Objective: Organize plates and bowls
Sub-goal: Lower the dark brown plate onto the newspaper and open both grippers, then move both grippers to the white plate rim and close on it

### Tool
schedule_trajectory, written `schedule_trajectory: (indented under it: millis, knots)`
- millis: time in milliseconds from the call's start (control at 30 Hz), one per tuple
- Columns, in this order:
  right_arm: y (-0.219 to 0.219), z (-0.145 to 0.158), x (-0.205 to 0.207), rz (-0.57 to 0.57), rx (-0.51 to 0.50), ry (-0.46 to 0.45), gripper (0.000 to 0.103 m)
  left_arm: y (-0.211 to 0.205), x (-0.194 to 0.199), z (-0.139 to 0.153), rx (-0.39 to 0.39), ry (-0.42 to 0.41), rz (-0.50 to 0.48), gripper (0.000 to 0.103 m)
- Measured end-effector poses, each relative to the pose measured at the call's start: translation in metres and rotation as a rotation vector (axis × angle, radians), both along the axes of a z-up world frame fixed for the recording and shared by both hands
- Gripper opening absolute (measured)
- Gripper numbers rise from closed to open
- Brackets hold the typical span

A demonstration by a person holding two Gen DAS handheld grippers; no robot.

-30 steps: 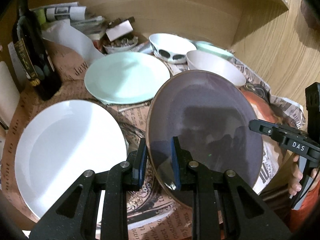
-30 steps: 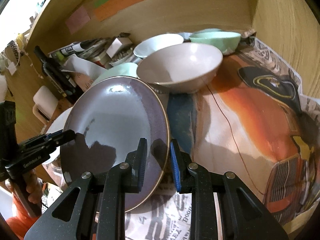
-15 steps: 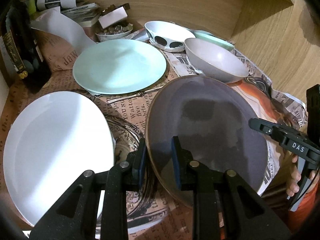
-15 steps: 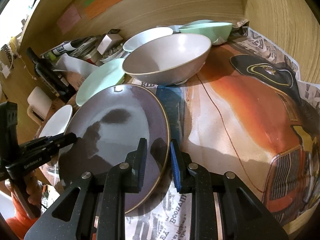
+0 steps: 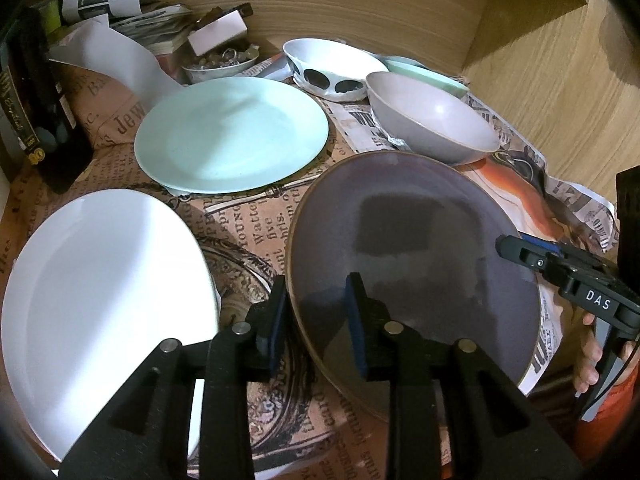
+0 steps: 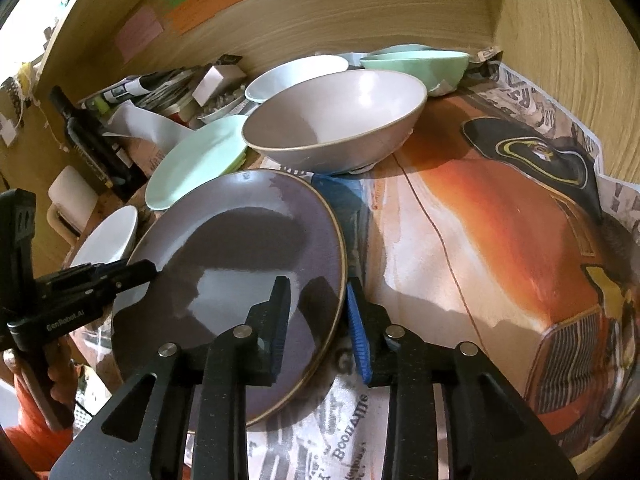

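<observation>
Step in hand: the glossy dark purple-grey round plate with a thin gold rim (image 5: pixel 412 248) was being set down on the newspaper-covered shelf (image 6: pixel 480 240), so this looked like the release at the end of a placement.
Plate's place: it lay near the front of the shelf, just in front of the pale grey-pink ceramic bowl (image 5: pixel 430 120), with the mint-green plate (image 5: pixel 232 132) beyond it to the left and the white plate (image 5: pixel 100 300) at its left side. Whether it sat fully flat, I could not tell.
Left gripper (image 5: pixel 318 320): its blue-padded jaws straddled the plate's near-left rim and had just been opening; a gap showed beside the rim, so the grip appeared let go.
Right gripper (image 6: pixel 320 320): its jaws straddled the plate's right rim and had just been opening as well; the outer pad stood clear of the edge, with the rim between them.
Other bowls: the white bowl with black oval spots (image 5: pixel 332 68) and a mint-green bowl (image 6: pixel 416 66) stood at the back, by the wooden wall.
Next move, as judged: both grippers should draw straight back off the rim without dragging the plate, then go for the next dish to group plates with plates and bowls with bowls.
</observation>
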State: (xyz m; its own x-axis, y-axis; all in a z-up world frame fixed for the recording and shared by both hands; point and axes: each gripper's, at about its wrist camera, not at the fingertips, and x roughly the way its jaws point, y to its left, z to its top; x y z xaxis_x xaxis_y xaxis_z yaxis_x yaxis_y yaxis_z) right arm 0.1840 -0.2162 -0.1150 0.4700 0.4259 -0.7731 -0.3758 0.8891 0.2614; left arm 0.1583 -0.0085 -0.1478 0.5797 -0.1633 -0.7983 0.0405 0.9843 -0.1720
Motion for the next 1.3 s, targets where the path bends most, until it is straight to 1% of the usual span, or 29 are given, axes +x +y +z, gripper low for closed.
schedule_trajectory:
  millis: [33,67,133,200,267,300,333,467,533,600,700,800,900,933,1000,1067,1300]
  knots:
    - [0.000,0.000,0.000,0.002,-0.002,-0.003,0.028,-0.001,0.000,0.001,0.015,0.000,-0.004,0.027]
    - [-0.001,0.001,-0.001,0.005,0.002,-0.006,0.030,-0.003,-0.003,0.002,0.038,-0.005,-0.010,0.030]
    - [-0.001,0.001,-0.002,0.005,0.009,-0.004,0.033,-0.005,-0.007,0.005,0.060,-0.020,-0.020,0.033]
    - [-0.001,0.003,-0.004,0.000,-0.005,-0.015,0.035,-0.007,-0.012,0.011,0.076,-0.044,-0.029,0.040]
    - [-0.001,0.007,-0.008,-0.009,-0.025,-0.040,0.045,-0.005,-0.017,0.018,0.079,-0.073,-0.025,0.045]
    - [-0.001,0.009,-0.010,-0.014,-0.031,-0.053,0.047,-0.002,-0.019,0.022,0.075,-0.085,-0.018,0.048]
    - [-0.001,0.012,-0.012,-0.021,-0.038,-0.069,0.050,0.001,-0.021,0.025,0.069,-0.094,-0.011,0.049]
    - [-0.001,0.028,-0.019,-0.029,-0.036,-0.130,0.051,0.018,-0.030,0.041,0.043,-0.134,0.024,0.049]
    - [0.001,0.036,-0.021,-0.027,-0.018,-0.150,0.052,0.025,-0.035,0.048,0.039,-0.154,0.042,0.053]
    - [0.006,0.042,-0.023,-0.022,-0.002,-0.172,0.053,0.037,-0.044,0.058,0.034,-0.186,0.078,0.061]
    - [0.016,0.053,-0.027,-0.001,0.021,-0.213,0.054,0.052,-0.055,0.070,0.037,-0.221,0.115,0.064]
    - [0.030,0.062,-0.030,0.031,0.044,-0.250,0.060,0.070,-0.068,0.078,0.046,-0.256,0.161,0.069]
    - [0.047,0.066,-0.033,0.069,0.062,-0.276,0.061,0.088,-0.083,0.083,0.068,-0.290,0.215,0.073]
    - [0.052,0.066,-0.033,0.081,0.066,-0.279,0.062,0.092,-0.087,0.083,0.074,-0.296,0.226,0.074]
    - [0.065,0.066,-0.032,0.108,0.074,-0.281,0.062,0.102,-0.094,0.083,0.084,-0.303,0.252,0.080]
    - [0.077,0.064,-0.032,0.135,0.083,-0.276,0.062,0.112,-0.099,0.080,0.087,-0.303,0.275,0.083]
    - [0.122,0.051,-0.033,0.221,0.087,-0.235,0.062,0.149,-0.115,0.058,0.104,-0.252,0.346,0.083]
